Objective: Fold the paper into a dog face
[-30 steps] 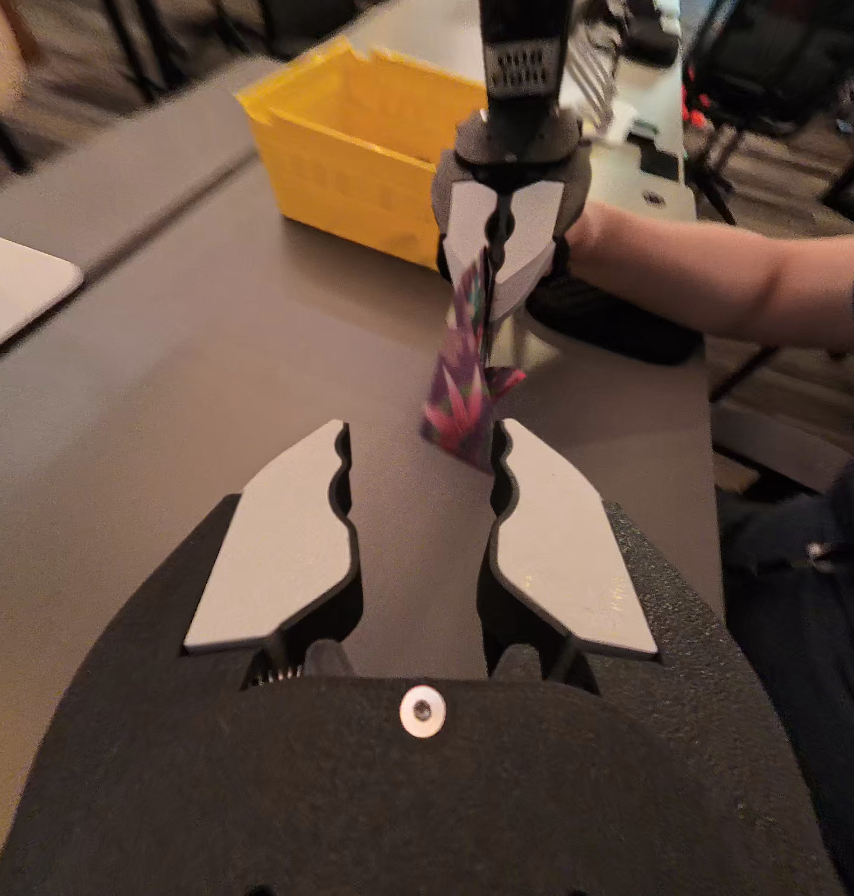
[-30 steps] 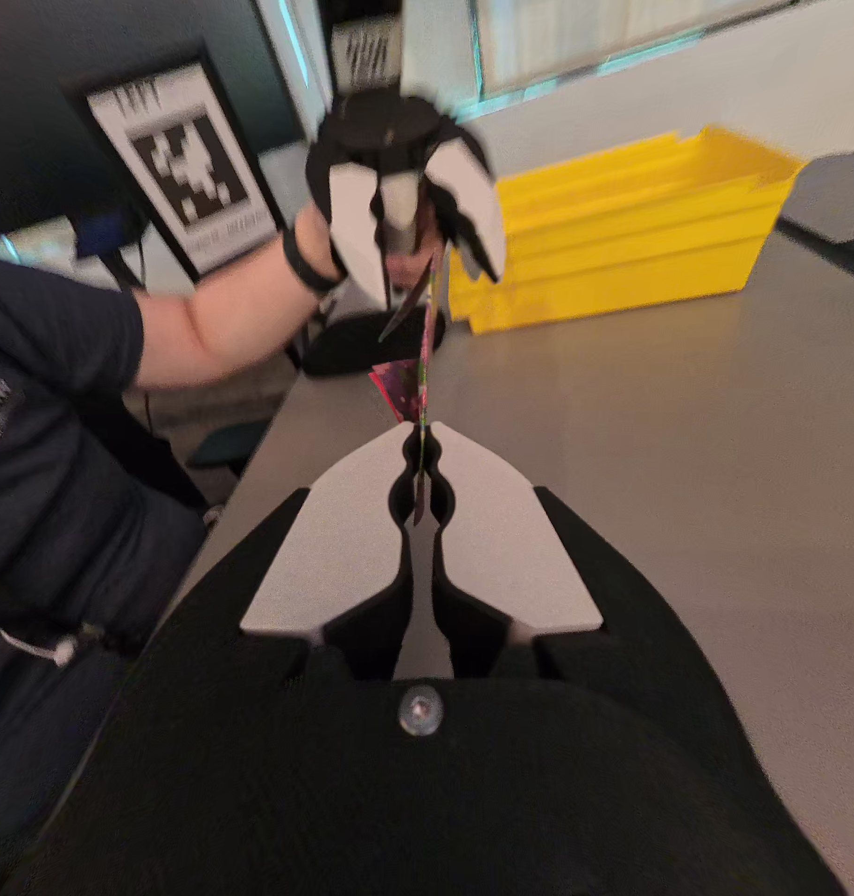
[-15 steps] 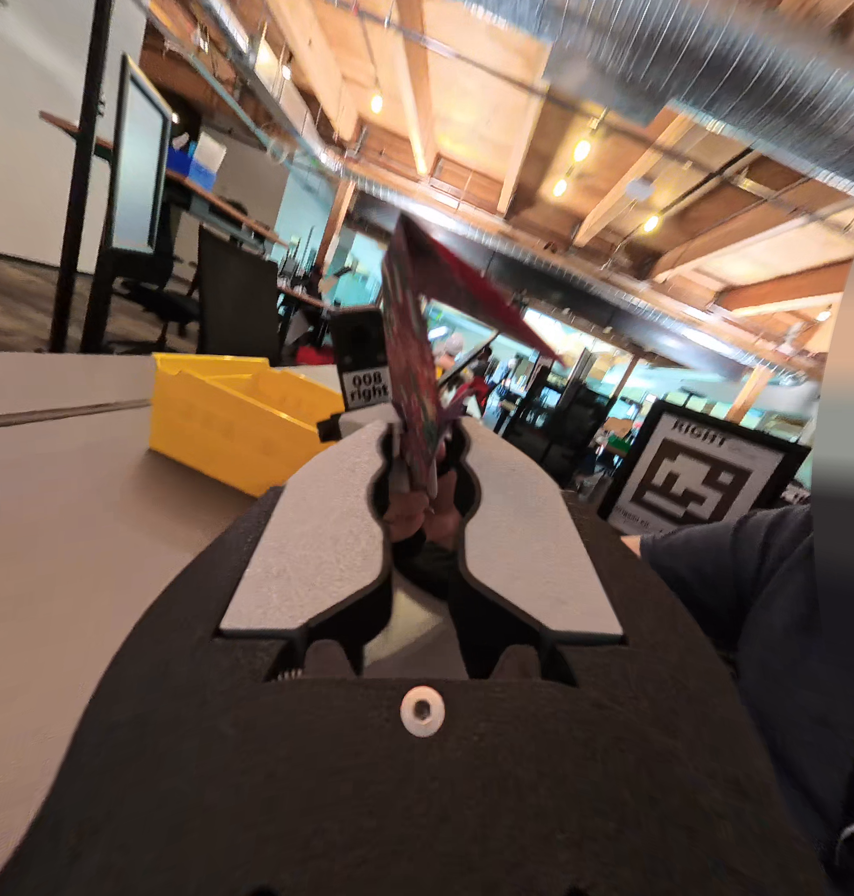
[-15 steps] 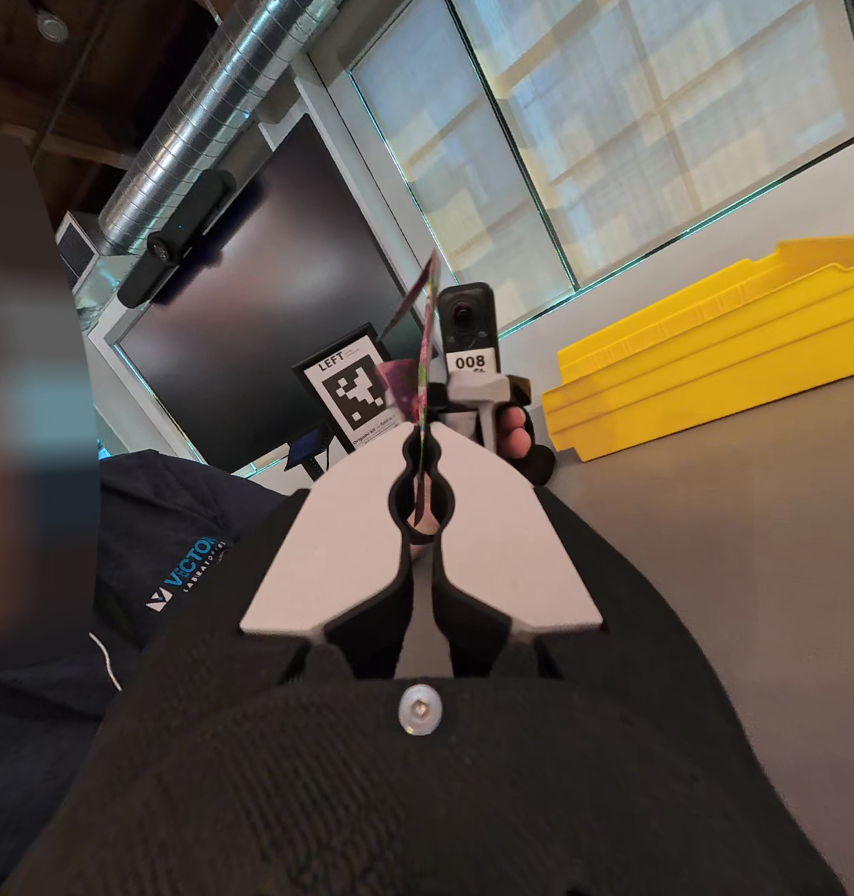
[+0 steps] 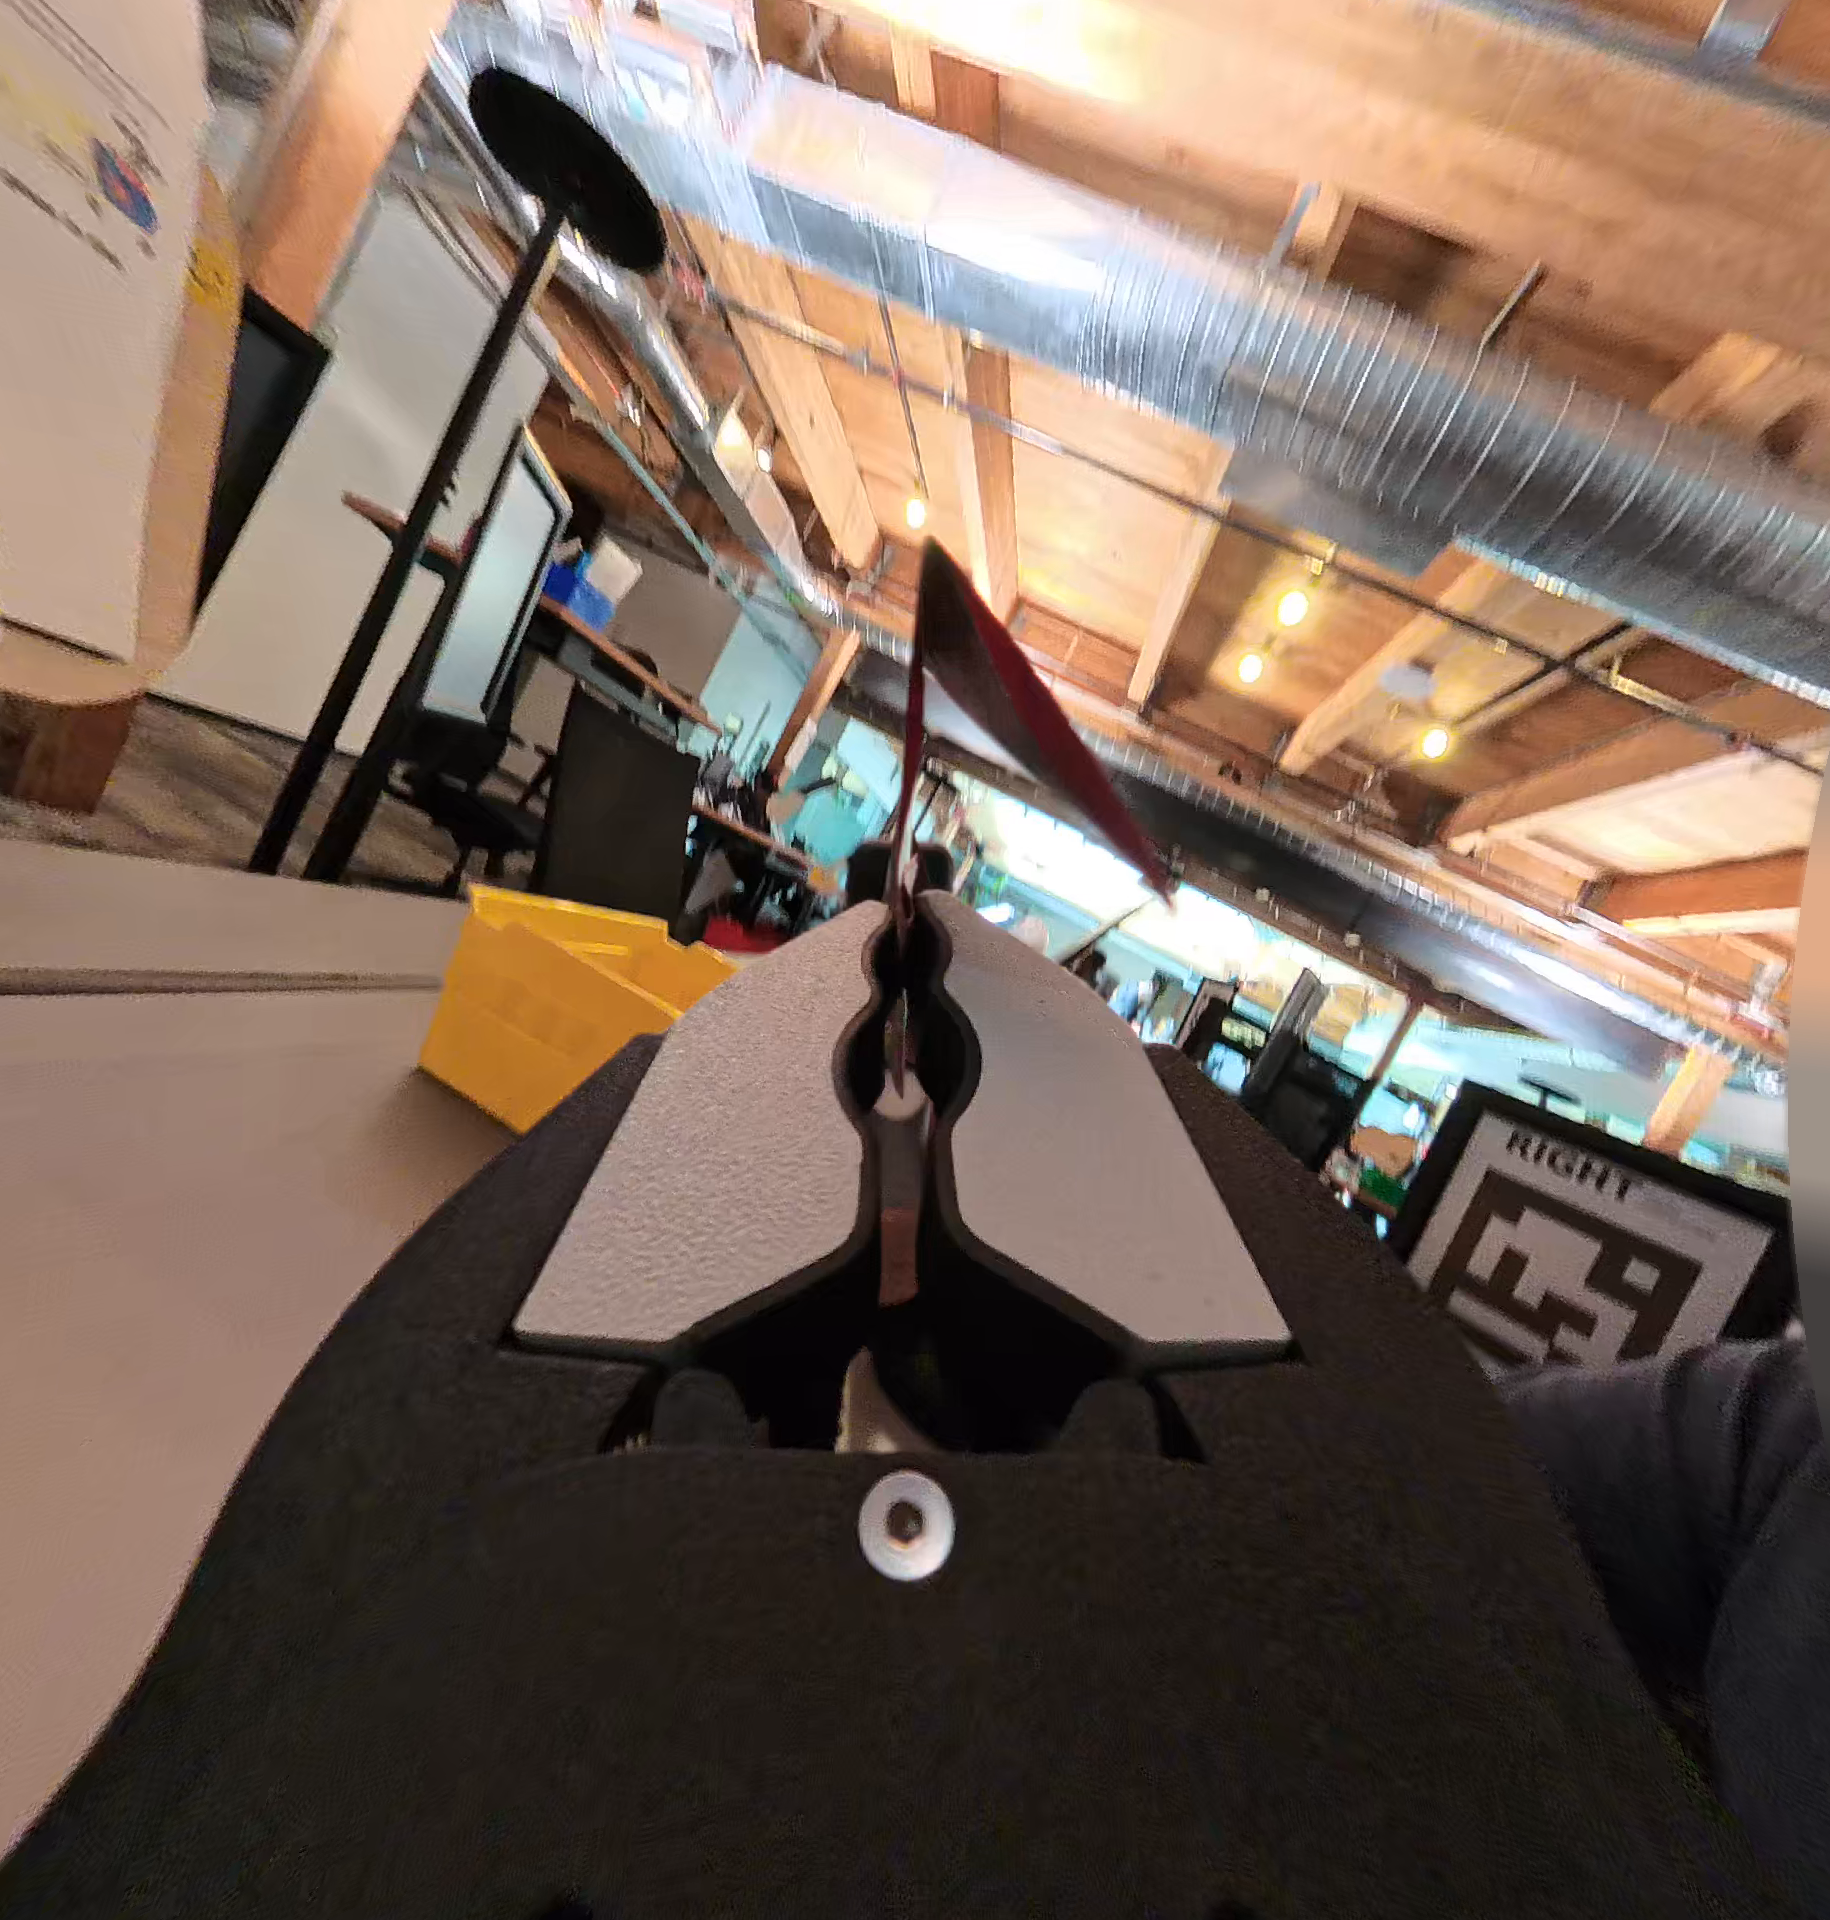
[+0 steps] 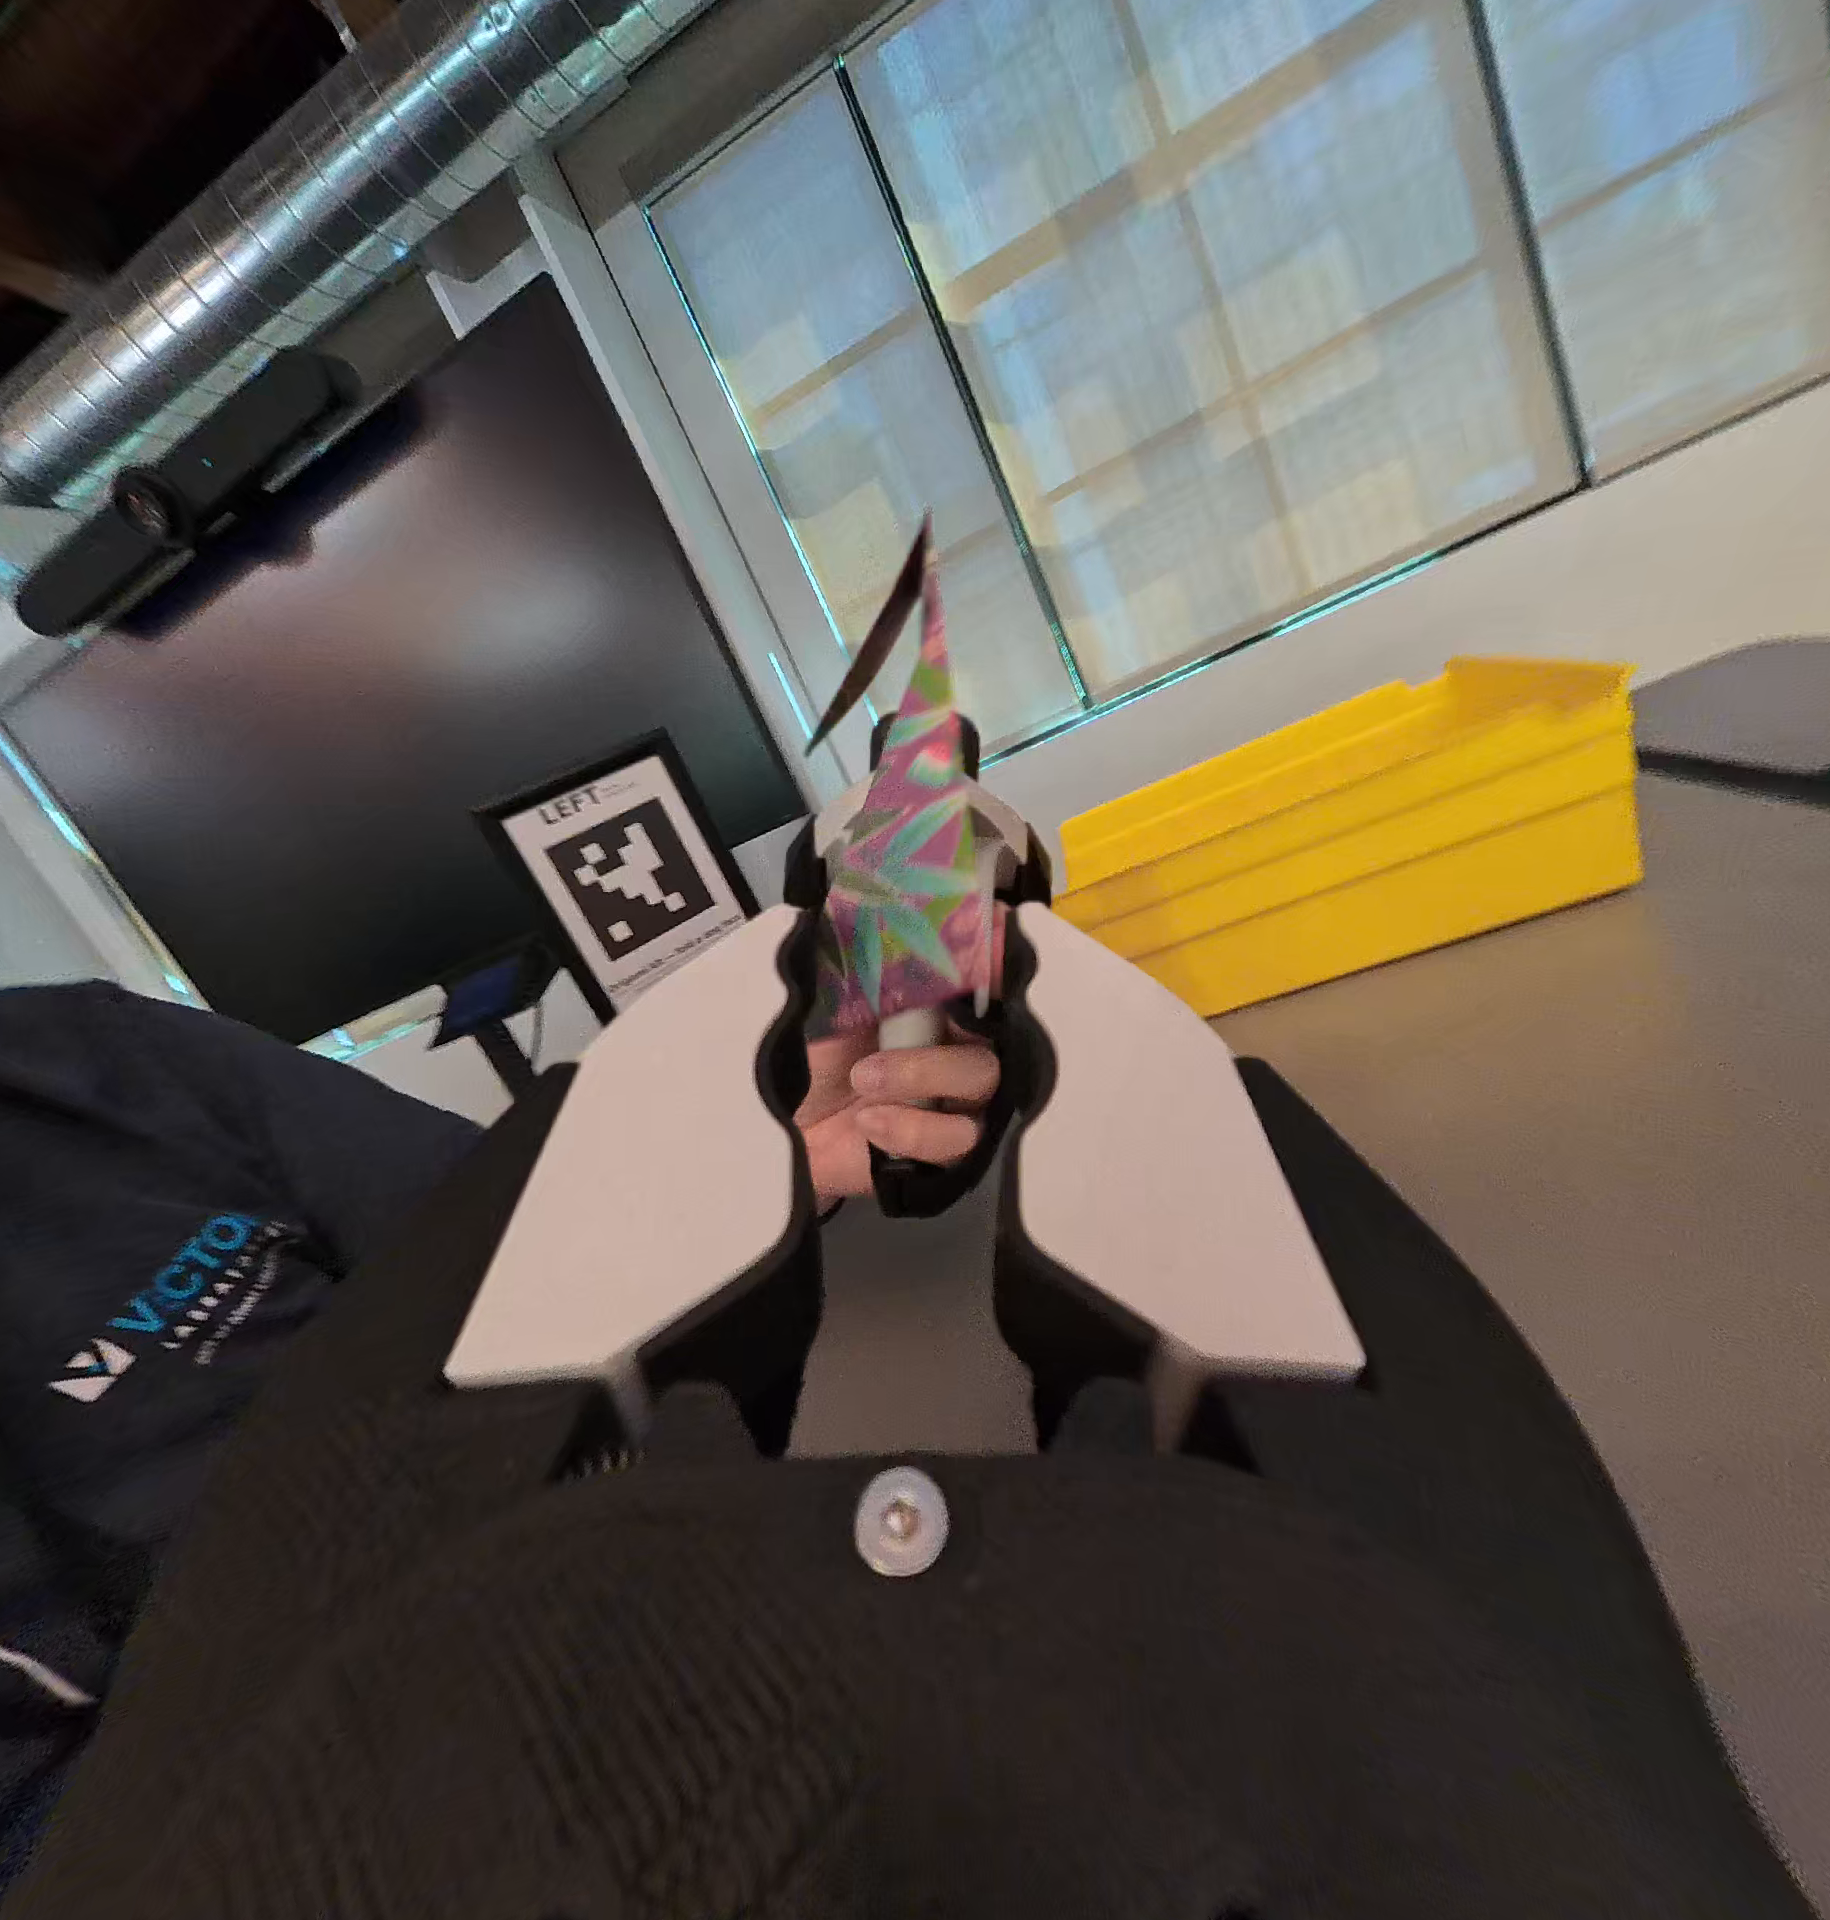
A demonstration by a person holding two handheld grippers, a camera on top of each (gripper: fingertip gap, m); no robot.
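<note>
The folded paper (image 6: 906, 883), printed with purple, pink and green leaves, stands upright with a pointed tip. My left gripper (image 5: 906, 920) is shut on its lower edge; in the left wrist view the paper (image 5: 958, 717) is edge-on and looks dark red. In the right wrist view, the left gripper (image 6: 916, 831) shows behind the paper, with a hand (image 6: 890, 1101) holding it. My right gripper (image 6: 911, 925) is open, one finger on each side of the paper and apart from it. Both grippers are raised above the grey table (image 6: 1565, 1143).
A yellow bin (image 6: 1358, 831) sits on the table behind the paper; it also shows in the left wrist view (image 5: 558, 997). Framed marker boards (image 6: 630, 862) (image 5: 1576, 1247) stand at the table's near side, next to the person's dark clothing (image 6: 163, 1195).
The left gripper shut on the paper, which the right gripper held before. The right gripper has now opened and let go. Both grippers tilted up from the table.
</note>
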